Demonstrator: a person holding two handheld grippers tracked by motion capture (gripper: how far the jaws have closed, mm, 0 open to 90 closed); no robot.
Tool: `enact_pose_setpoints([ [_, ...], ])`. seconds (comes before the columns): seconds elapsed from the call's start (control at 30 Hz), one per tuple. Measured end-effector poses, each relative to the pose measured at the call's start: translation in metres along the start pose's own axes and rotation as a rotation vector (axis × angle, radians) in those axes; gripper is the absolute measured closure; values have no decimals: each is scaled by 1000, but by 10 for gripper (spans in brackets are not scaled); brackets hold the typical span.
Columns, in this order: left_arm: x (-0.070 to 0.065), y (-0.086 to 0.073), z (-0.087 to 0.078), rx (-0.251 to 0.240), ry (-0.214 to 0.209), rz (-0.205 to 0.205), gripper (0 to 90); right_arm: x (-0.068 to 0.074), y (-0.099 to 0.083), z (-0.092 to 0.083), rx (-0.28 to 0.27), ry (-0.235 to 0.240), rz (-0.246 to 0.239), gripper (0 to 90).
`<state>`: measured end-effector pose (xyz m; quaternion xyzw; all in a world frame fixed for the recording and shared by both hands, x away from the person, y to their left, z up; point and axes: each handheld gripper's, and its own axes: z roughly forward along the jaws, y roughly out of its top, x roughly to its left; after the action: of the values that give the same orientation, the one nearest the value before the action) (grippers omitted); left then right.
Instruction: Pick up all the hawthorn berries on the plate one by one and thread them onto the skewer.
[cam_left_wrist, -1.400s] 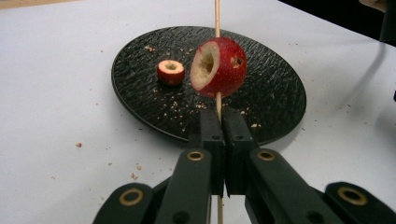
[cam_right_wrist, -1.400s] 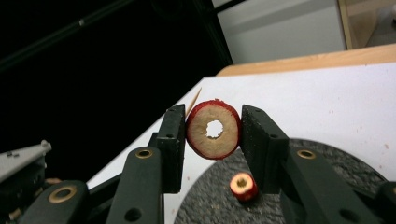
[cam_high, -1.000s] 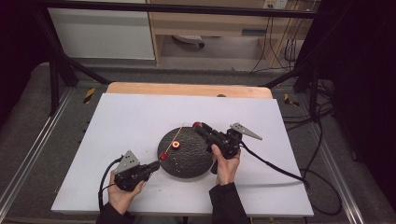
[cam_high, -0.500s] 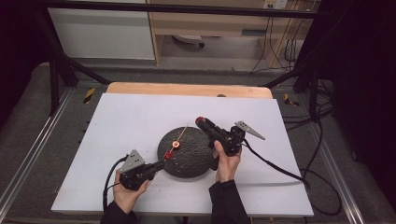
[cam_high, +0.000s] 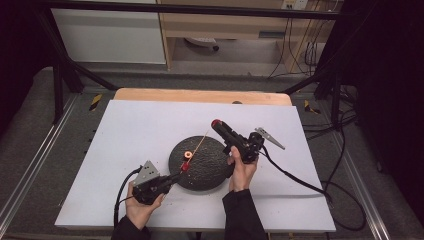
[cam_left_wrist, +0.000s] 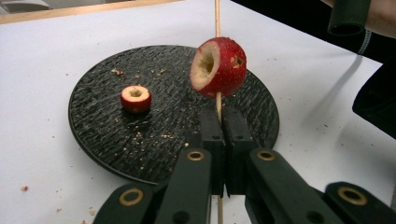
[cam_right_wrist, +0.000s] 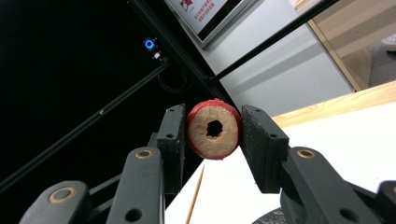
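Observation:
My left gripper (cam_left_wrist: 219, 122) is shut on a thin wooden skewer (cam_left_wrist: 217, 18). Just above the jaws a cored red fruit (cam_left_wrist: 219, 67) is threaded on the stick. In the high view this gripper (cam_high: 176, 176) sits at the near left rim of a round black plate (cam_high: 205, 172), and the skewer (cam_high: 200, 144) slants up to the right. A smaller red fruit piece (cam_left_wrist: 136, 98) with a hollow top lies on the plate (cam_left_wrist: 93, 121). My right gripper (cam_right_wrist: 214, 127) is shut on a red fruit (cam_right_wrist: 214, 147) with a hole through its middle, held up above the plate's far right (cam_high: 216, 123).
The plate rests on a white table top (cam_high: 130, 130) dotted with fruit crumbs. A wooden edge (cam_high: 200, 96) runs along the back, with black frame bars and cables beyond. The right gripper's cable (cam_high: 295, 177) trails across the table to the right.
The left gripper with the skewer and its fruit has shifted slightly right, closer to the plate. The right gripper's tip has tilted up a little with its fruit.

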<state>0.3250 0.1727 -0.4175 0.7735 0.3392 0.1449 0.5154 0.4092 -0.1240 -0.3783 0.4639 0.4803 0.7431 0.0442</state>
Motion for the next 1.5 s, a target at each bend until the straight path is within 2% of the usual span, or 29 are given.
enact_pose_setpoints([
  [0.4,-5,3,5,-5,-9,6,883,-1,-1,2,-22,18,39,620],
  [0.67,-7,5,7,-7,-11,12,883,-1,-2,2,-25,22,47,620],
  [1.5,-9,3,10,-35,-2,-3,884,-1,-4,3,-35,39,88,621],
])
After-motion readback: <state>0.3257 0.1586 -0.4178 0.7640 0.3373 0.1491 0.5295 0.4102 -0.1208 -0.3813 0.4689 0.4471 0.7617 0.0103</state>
